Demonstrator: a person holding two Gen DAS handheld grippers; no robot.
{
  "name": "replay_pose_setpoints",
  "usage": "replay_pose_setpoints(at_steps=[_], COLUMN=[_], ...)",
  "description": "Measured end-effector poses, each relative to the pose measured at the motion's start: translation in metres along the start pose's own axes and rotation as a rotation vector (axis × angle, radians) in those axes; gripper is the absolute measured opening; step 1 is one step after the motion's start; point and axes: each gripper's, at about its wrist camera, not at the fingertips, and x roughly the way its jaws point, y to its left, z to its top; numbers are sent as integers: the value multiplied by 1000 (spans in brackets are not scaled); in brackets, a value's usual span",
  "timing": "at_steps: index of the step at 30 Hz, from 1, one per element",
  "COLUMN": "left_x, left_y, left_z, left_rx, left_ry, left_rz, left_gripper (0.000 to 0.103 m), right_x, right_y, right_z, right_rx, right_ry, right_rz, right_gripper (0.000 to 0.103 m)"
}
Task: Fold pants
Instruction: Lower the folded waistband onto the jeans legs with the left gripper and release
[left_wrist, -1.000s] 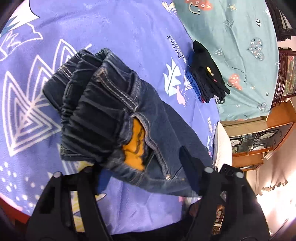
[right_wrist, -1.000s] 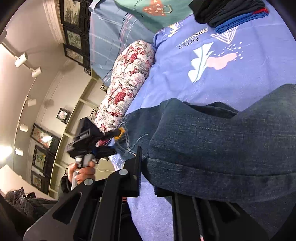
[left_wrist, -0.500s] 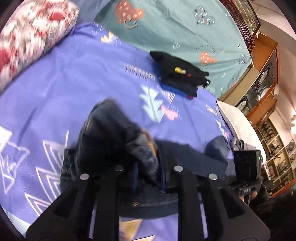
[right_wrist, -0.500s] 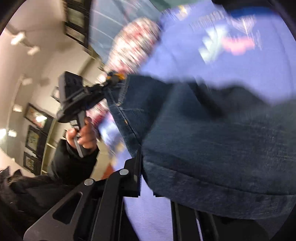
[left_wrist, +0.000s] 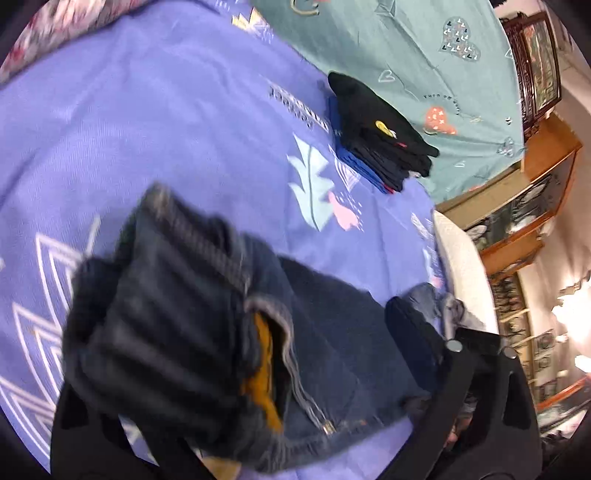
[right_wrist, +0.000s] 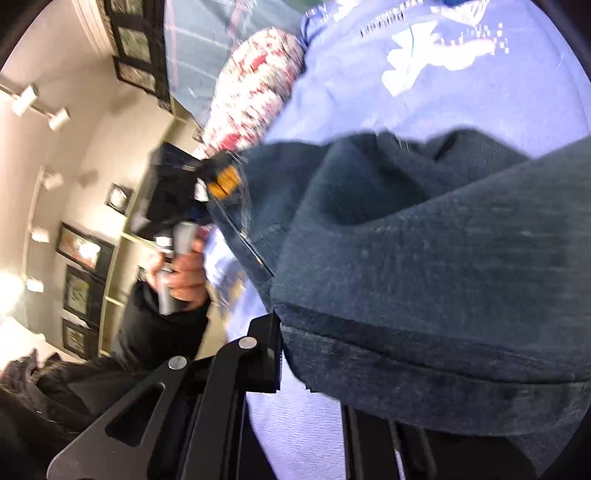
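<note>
Left wrist view shows dark jeans (left_wrist: 192, 332), bunched, orange lining exposed, gripped by left tongs (left_wrist: 258, 443) and right tongs (right_wrist: 314, 373) above the bed (left_wrist: 166, 110).

One jeans (left_wrist: 325, 332), one clothes stack (left_wrist: 380, 129), one pillow (right_wrist: 251, 88)

Pants (left_wrist: 177, 332): dark blue denim, child-sized look, ribbed elastic waistband bunched at left in the left wrist view. Orange-yellow lining shows at the pocket opening. Fabric partly lifted, partly draped over a purple patterned bedsheet (left_wrist: 184, 129). In the right wrist view a hemmed edge (right_wrist: 424, 354) fills the foreground; motion-blurred.
</note>
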Motion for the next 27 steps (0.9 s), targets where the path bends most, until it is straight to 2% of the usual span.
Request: replay_pose_setpoints(at_steps=[1,2,4,6,7,8,9,10,11,13,16,18,20,22,23,25,27], left_x=[-3,-13,-35,-39,-27,-15,-2,12,16,13,1,-11,-21,-24,-23,-15,-10], left_y=[-4,-16,-38,-53,-55,-47,-34,-9,3,33,47,44,32,20,14,1,-4], left_z=[5,17,27,24,20,20,22,24,24,24,25,26,28,36,40,47,50], left_rx=[18,63,187,334,409,418,393,321,287,186,110,97,115,133,141,163,174], left_ry=[-11,-54,-144,-170,-159,-123,-76,-21,-4,9,21,0,-21,-25,-22,-8,7], left_rz=[-3,-15,-23,11,116,184,236,270,267,189,96,77,53,57,64,88,109], left_gripper=[64,48,46,49,49,49,49,48,46,45,47,64,65,65,65,65,69], right_x=[-6,-14,-26,-32,-33,-33,-30,-26,-21,-15,-9,-10,-8,0,5,11,9], right_y=[1,2,0,-4,-5,-8,-10,-14,-16,-22,-26,-25,-17,-3,13,47,74], right_z=[2,3,6,5,5,5,4,2,0,-2,-6,-4,-4,-5,-4,0,8], right_rx=[-1,-1,4,20,29,38,47,61,73,97,112,115,90,37,-18,-151,-248], right_ry=[-17,-40,-70,-85,-89,-87,-80,-64,-49,-19,9,4,16,62,86,100,58], right_rz=[16,32,46,59,57,44,32,13,-8,-34,-66,-72,-79,-70,-59,-56,-90], right_gripper=[9,9,8,8,8,8,8,8,8,8,8,9,16,47,51,52,52])
